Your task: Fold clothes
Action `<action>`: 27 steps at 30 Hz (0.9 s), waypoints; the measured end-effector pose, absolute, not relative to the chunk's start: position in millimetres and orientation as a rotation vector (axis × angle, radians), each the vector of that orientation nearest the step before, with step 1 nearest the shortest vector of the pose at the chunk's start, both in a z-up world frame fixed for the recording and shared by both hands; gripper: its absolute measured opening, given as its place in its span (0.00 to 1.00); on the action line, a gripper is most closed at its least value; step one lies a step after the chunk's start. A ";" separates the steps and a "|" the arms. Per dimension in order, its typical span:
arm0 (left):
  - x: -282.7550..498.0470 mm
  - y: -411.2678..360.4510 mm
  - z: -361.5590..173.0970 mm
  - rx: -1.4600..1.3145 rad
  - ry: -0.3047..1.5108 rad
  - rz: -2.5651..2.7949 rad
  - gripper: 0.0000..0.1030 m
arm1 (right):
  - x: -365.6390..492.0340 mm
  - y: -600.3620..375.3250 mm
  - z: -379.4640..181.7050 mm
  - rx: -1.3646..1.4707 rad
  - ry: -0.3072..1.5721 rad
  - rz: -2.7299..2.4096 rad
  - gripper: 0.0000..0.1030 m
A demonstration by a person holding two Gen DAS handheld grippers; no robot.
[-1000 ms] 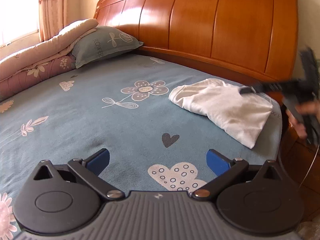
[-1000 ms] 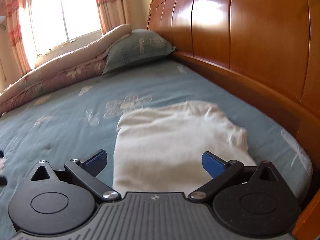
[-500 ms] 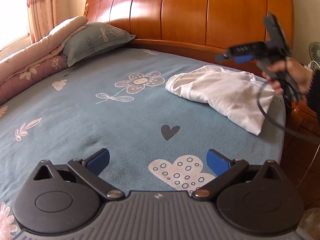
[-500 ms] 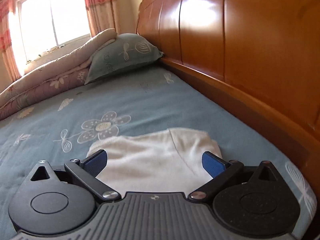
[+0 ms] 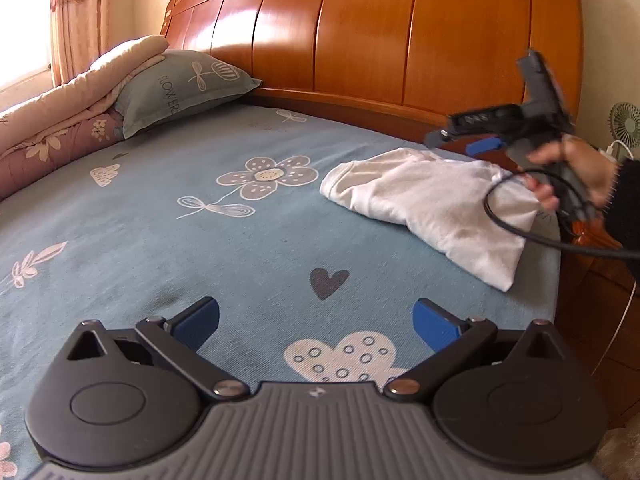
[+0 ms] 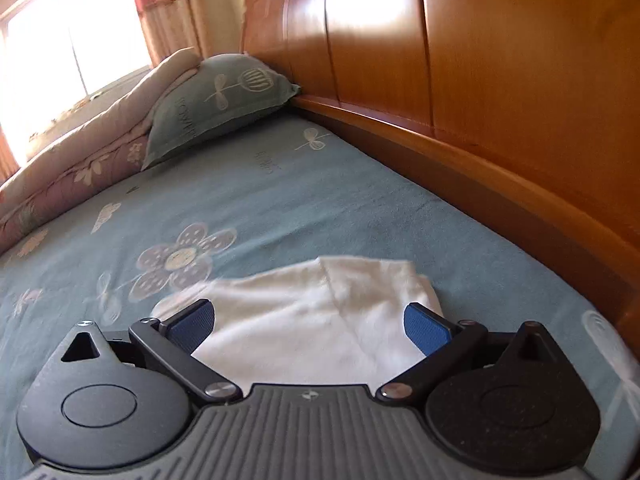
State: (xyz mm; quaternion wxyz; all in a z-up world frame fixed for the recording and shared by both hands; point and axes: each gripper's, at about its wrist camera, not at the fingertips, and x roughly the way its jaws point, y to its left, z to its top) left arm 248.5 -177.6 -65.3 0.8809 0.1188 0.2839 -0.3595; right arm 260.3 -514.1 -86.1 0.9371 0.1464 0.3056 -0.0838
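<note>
A white garment [image 5: 432, 200] lies folded into a rough bundle on the blue patterned bedsheet [image 5: 200, 248], near the bed's right edge and the headboard. My left gripper [image 5: 316, 320] is open and low over the sheet, well short of the garment, with nothing between its blue pads. In the left wrist view the right gripper [image 5: 460, 142] hovers above the garment's far end, held by a hand [image 5: 576, 168]. From the right wrist view the garment [image 6: 312, 320] fills the space under my open right gripper [image 6: 310, 322]; I cannot tell whether the pads touch the cloth.
A wooden headboard [image 5: 400, 36] runs along the far side. A grey-blue pillow [image 5: 180, 88] and a rolled quilt [image 5: 60, 120] sit at the far left by a curtained window [image 6: 60, 48]. A black cable [image 5: 520, 232] trails from the right gripper. A small fan [image 5: 624, 120] stands beyond the bed.
The right gripper rose from the garment and moved forward along it toward the headboard end. The left gripper stayed low, its view shifting slightly. Both stayed open.
</note>
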 end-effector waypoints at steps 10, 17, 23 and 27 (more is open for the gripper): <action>217.2 -189.5 -44.5 0.174 0.643 -0.777 0.99 | 144.2 -445.2 -74.0 0.310 0.801 -0.130 1.00; 184.9 -196.2 -20.7 0.150 0.620 -0.786 0.99 | 84.0 -409.2 -62.5 0.314 0.800 -0.122 1.00; 158.1 -203.4 -10.5 0.161 0.598 -0.784 0.99 | 45.3 -380.2 -45.9 0.302 0.764 -0.123 1.00; 142.7 -207.9 -10.4 0.203 0.593 -0.792 0.99 | 25.6 -363.9 -41.3 0.289 0.760 -0.124 1.00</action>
